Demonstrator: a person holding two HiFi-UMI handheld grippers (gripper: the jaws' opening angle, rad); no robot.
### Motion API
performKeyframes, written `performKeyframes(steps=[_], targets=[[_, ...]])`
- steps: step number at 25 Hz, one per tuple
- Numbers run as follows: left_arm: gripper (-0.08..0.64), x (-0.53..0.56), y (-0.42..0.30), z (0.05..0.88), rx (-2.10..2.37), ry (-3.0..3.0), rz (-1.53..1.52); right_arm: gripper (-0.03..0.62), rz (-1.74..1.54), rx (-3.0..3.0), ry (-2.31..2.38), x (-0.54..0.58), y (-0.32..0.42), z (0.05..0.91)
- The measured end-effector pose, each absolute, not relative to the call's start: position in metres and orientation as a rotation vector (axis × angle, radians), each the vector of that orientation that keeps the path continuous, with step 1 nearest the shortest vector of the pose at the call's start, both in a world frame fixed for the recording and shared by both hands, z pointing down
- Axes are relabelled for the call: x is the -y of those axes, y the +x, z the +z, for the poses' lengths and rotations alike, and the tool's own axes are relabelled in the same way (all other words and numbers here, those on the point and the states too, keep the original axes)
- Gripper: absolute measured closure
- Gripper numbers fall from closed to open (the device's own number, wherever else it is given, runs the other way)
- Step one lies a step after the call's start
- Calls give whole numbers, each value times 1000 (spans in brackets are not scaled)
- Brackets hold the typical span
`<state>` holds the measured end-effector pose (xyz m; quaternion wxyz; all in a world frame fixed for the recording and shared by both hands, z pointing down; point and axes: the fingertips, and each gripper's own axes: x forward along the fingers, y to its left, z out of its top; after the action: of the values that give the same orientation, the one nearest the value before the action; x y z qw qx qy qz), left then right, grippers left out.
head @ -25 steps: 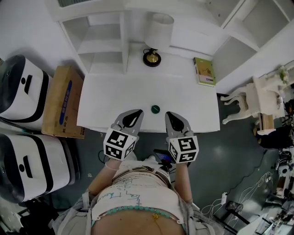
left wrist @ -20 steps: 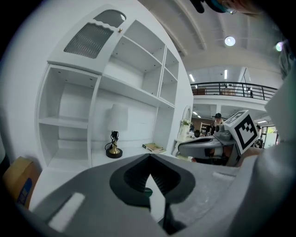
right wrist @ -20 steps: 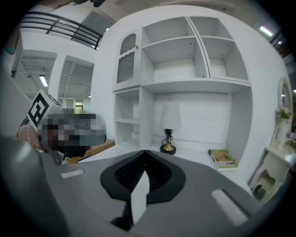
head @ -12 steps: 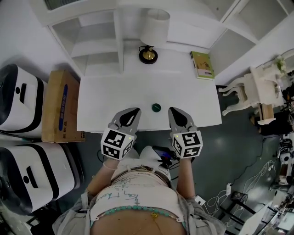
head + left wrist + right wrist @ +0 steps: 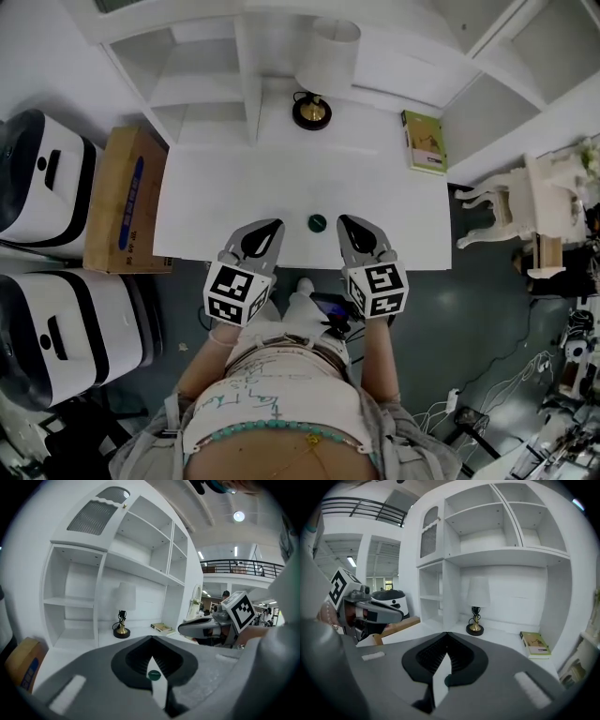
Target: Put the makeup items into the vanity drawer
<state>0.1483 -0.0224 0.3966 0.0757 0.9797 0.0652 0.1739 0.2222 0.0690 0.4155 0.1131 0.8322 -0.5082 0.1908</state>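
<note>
Left hand-held gripper [image 5: 277, 225] and right hand-held gripper [image 5: 343, 220] closed, empty; green item [image 5: 317, 223] half behind right jaws.

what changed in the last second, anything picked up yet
The right gripper edged slightly forward over the desk, beside the green item. Nothing was taken hold of or let go. The left gripper, the green item, the lamp and the book stayed where they were. Both grippers are shut and empty.
</note>
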Motion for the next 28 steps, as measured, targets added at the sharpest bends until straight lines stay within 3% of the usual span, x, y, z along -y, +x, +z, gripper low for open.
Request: performKeyframes(steps=[28], targets=[[558, 34, 138, 412, 125, 2926, 569, 565, 733, 1654, 2207, -56, 255, 482]])
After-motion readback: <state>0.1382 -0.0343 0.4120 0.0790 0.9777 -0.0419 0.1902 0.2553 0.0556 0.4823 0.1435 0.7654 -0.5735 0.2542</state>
